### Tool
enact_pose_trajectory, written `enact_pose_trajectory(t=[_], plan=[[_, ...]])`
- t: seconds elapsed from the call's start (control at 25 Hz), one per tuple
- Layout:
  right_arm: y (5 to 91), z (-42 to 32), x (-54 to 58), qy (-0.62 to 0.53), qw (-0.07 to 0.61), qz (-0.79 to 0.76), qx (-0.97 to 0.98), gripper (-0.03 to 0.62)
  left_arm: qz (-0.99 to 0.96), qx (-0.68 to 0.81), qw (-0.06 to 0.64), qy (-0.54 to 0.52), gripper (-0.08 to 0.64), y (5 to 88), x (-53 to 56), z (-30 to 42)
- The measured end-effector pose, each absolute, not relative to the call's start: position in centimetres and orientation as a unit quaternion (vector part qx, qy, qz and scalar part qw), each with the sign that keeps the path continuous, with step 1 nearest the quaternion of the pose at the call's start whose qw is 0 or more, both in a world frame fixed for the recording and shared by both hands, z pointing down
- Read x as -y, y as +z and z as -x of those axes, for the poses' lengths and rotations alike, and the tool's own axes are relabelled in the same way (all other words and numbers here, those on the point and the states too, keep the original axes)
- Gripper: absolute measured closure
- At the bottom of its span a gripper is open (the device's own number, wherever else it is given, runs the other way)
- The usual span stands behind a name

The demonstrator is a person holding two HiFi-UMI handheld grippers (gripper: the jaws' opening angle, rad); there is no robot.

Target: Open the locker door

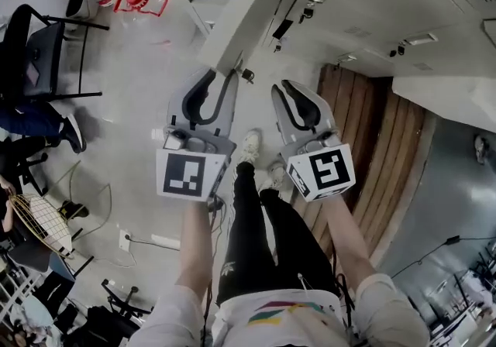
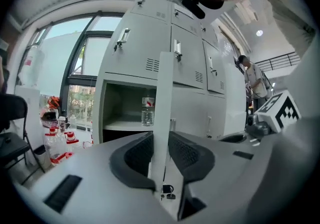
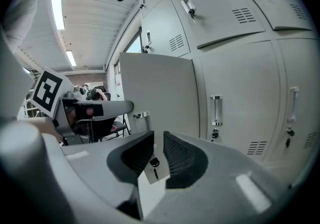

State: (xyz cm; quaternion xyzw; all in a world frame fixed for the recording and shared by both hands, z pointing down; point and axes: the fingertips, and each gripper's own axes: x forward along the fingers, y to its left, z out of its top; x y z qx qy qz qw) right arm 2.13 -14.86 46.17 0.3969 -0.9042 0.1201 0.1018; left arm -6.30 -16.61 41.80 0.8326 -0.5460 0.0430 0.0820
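Note:
The grey locker door (image 1: 256,12) stands swung out from the locker bank. My left gripper (image 1: 221,74) has the door's free edge (image 2: 165,83) between its jaws, and both pads lie against it. Behind the door the open compartment holds a water bottle (image 2: 147,113). A small bunch of keys (image 1: 247,74) hangs from the lock, low on the door's outer face (image 3: 155,88). My right gripper (image 1: 283,88) hovers in front of that face. Only a narrow gap separates its jaws, and they hold nothing. Through that gap the keys (image 3: 154,163) are visible.
Closed lockers (image 3: 240,93) with handles run to the right of the door. A black chair (image 1: 46,51) and red-capped bottles (image 2: 57,138) stand at the left by the window. A person (image 2: 255,80) stands farther along the lockers. My legs (image 1: 256,237) are directly below.

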Motion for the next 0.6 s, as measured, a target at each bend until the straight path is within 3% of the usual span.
enact_pose_trajectory(t=[0.6], plan=[[46.3,-7.4,11.4,0.115,0.104,-0.443,0.883,0.543,-0.865,0.492,0.074,0.069,0.462,42.0,14.7,-1.1]])
